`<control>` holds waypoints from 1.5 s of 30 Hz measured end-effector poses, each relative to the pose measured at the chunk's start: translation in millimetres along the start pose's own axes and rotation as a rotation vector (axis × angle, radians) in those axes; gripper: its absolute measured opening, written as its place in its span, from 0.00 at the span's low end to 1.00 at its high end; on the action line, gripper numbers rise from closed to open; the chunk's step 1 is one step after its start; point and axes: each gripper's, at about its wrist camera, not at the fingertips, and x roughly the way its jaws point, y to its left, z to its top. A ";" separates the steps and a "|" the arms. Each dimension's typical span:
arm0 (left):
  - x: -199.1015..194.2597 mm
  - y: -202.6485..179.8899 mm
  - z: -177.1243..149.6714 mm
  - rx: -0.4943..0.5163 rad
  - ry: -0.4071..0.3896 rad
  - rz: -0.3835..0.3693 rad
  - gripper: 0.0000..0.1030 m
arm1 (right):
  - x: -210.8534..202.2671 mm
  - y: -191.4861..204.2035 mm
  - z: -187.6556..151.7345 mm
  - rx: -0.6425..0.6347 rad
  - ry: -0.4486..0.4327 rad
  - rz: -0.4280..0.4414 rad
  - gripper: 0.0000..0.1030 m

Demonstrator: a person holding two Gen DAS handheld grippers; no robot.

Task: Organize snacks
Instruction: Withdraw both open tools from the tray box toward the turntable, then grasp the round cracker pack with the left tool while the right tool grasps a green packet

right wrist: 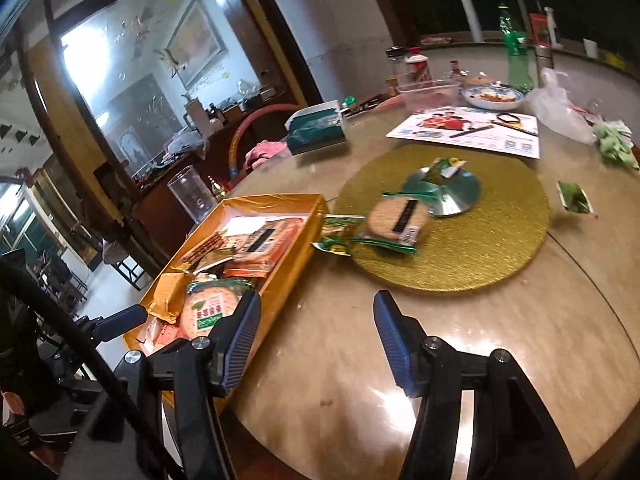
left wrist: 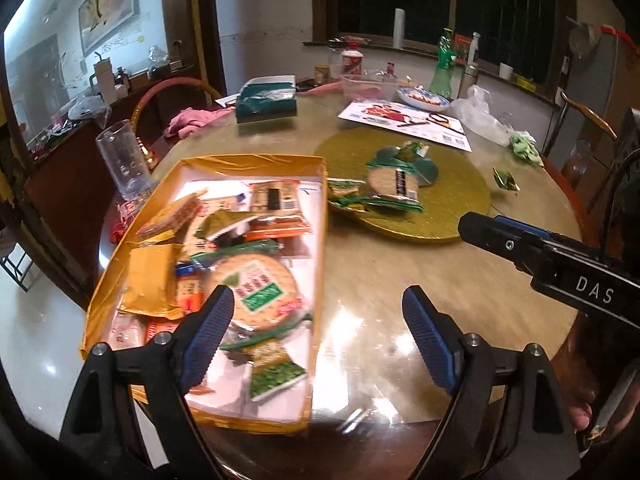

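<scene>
A shallow gold box (left wrist: 318, 240) on the round table holds several snack packets, among them a round cracker packet (left wrist: 256, 292). To its right, a gold round board (left wrist: 448, 216) carries another cracker packet (left wrist: 396, 188) and green packets (left wrist: 344, 196). My left gripper (left wrist: 318, 304) is open over the box's right wall and grips nothing. In the right wrist view, my right gripper (right wrist: 318, 304) is open and empty above bare table, between the box (right wrist: 292, 248) and the board (right wrist: 480, 248). The cracker packet (right wrist: 396, 220) lies ahead of it. A small green packet (right wrist: 574, 198) lies apart on the table.
A clear tumbler (left wrist: 122, 160) stands left of the box, at the table edge. At the far side are a teal box (left wrist: 266, 104), a printed sheet (left wrist: 404, 122), a bowl (left wrist: 422, 98), a green bottle (left wrist: 444, 64) and a plastic bag (left wrist: 480, 116).
</scene>
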 end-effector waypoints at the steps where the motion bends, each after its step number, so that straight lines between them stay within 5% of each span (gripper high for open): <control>1: -0.1 -5.2 0.1 0.007 0.004 -0.001 0.84 | -1.7 -3.9 -0.6 0.007 -0.002 0.000 0.57; 21: 45.8 -54.2 27.0 0.030 0.107 -0.090 0.84 | -24.9 -101.9 -25.6 0.193 -0.003 -0.068 0.60; 27: 91.6 -65.5 62.0 0.058 0.164 -0.123 0.84 | -25.1 -134.0 -29.4 0.271 0.004 -0.093 0.60; 31: 132.9 -74.9 89.2 0.058 0.212 -0.146 0.84 | -27.2 -158.3 -30.4 0.351 -0.002 -0.100 0.75; 39: 216.6 -85.8 146.5 0.012 0.288 -0.140 0.84 | -22.6 -178.3 -32.4 0.389 0.016 -0.088 0.75; 45: 247.3 -105.9 143.8 0.115 0.378 -0.091 0.84 | -22.7 -181.3 -34.3 0.384 0.015 -0.067 0.75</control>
